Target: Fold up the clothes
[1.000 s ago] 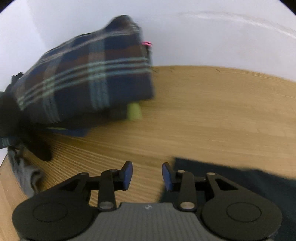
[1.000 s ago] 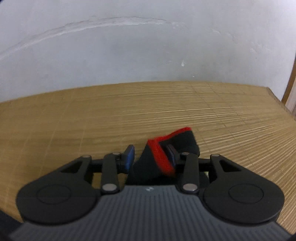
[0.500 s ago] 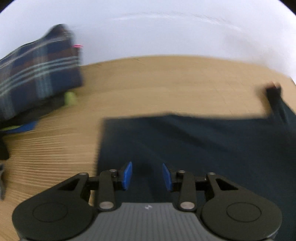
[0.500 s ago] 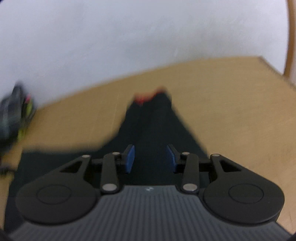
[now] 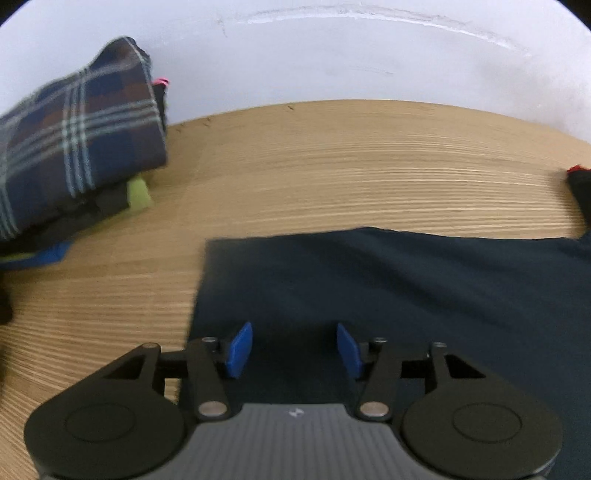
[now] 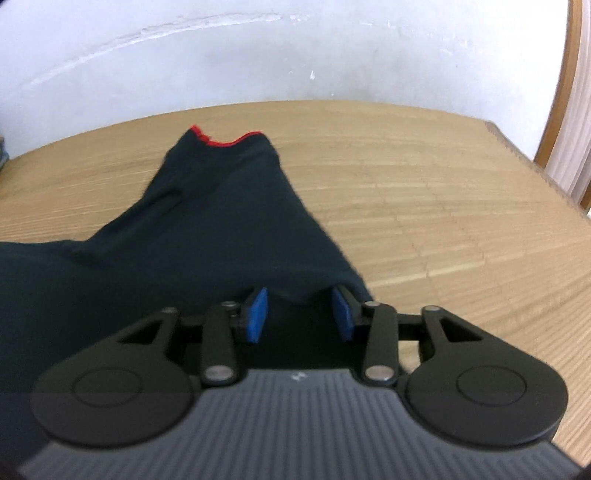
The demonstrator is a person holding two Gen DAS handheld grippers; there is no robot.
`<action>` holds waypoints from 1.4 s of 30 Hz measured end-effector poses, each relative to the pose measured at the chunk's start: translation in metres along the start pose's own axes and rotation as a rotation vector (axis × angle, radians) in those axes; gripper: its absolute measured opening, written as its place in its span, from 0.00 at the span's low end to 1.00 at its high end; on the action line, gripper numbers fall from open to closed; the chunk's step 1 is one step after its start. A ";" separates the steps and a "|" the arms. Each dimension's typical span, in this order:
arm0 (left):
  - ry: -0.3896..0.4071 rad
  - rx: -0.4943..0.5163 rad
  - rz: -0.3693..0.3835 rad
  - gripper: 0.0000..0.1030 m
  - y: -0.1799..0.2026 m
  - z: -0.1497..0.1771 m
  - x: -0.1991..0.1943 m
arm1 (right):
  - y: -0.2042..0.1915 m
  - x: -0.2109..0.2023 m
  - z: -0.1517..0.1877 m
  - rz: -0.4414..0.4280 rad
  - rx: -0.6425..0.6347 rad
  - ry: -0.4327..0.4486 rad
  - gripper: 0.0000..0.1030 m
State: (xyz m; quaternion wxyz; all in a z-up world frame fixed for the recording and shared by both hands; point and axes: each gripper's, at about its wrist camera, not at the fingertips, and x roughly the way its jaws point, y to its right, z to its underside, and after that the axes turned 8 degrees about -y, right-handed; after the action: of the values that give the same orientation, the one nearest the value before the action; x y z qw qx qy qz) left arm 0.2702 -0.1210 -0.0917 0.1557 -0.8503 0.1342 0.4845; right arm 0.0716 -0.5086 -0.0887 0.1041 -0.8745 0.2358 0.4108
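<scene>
Left wrist, garment between fingers

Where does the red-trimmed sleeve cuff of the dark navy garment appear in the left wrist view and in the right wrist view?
Left wrist view: the red-trimmed sleeve cuff peeks in at the far right edge, mid-height, on the wooden slatted table.
Right wrist view: the cuff lies upper centre-left, at the far end of the sleeve of the dark navy garment.
Shared landmark: the curved white scuff on the wall, also at.
</scene>
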 end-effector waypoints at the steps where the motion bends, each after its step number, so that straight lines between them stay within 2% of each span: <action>1: -0.016 -0.006 -0.007 0.46 -0.002 -0.001 -0.002 | 0.002 0.000 -0.002 -0.004 0.006 0.000 0.47; 3: -0.023 -0.017 0.012 0.42 -0.006 0.005 -0.014 | 0.006 -0.007 -0.005 -0.010 0.040 -0.018 0.48; 5: 0.008 -0.008 0.037 0.43 -0.008 0.022 -0.039 | 0.014 -0.026 -0.003 -0.036 0.088 -0.008 0.48; 9: 0.044 0.023 0.004 0.45 -0.006 0.077 -0.092 | 0.032 -0.088 0.022 -0.134 0.133 0.038 0.48; 13: 0.009 -0.014 0.003 0.46 -0.008 0.148 -0.133 | 0.052 -0.167 0.085 -0.122 0.136 0.078 0.51; 17: -0.042 -0.018 0.067 0.46 -0.012 0.215 -0.157 | 0.066 -0.231 0.166 -0.071 0.195 0.057 0.51; 20: -0.074 0.037 0.081 0.46 -0.013 0.252 -0.165 | 0.064 -0.252 0.221 -0.064 0.239 -0.004 0.51; 23: -0.089 0.069 0.075 0.47 -0.018 0.280 -0.167 | 0.055 -0.256 0.257 -0.058 0.253 -0.043 0.51; 26: -0.054 0.101 0.041 0.52 -0.025 0.296 -0.173 | 0.045 -0.245 0.278 -0.020 0.255 -0.078 0.51; 29: -0.051 0.140 -0.003 0.57 -0.038 0.309 -0.178 | 0.041 -0.251 0.297 0.028 0.236 -0.075 0.51; 32: -0.056 0.122 -0.016 0.59 -0.055 0.320 -0.180 | 0.049 -0.254 0.309 0.009 0.302 -0.077 0.52; 35: -0.062 0.091 0.002 0.56 -0.065 0.327 -0.186 | 0.060 -0.258 0.319 -0.020 0.402 -0.088 0.52; 39: -0.050 0.075 0.074 0.56 -0.067 0.333 -0.197 | 0.059 -0.265 0.332 -0.087 0.422 -0.085 0.52; 41: -0.039 0.069 0.076 0.54 -0.062 0.332 -0.199 | 0.056 -0.267 0.335 -0.075 0.436 -0.087 0.52; 42: -0.030 0.065 0.077 0.54 -0.059 0.331 -0.200 | 0.052 -0.272 0.334 -0.050 0.435 -0.058 0.52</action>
State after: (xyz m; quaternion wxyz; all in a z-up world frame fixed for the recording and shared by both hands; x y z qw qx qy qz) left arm -0.0650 0.0795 -0.0697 0.1664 -0.8318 0.1801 0.4981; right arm -0.3277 -0.3390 -0.0928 0.3073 -0.8247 0.2941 0.3727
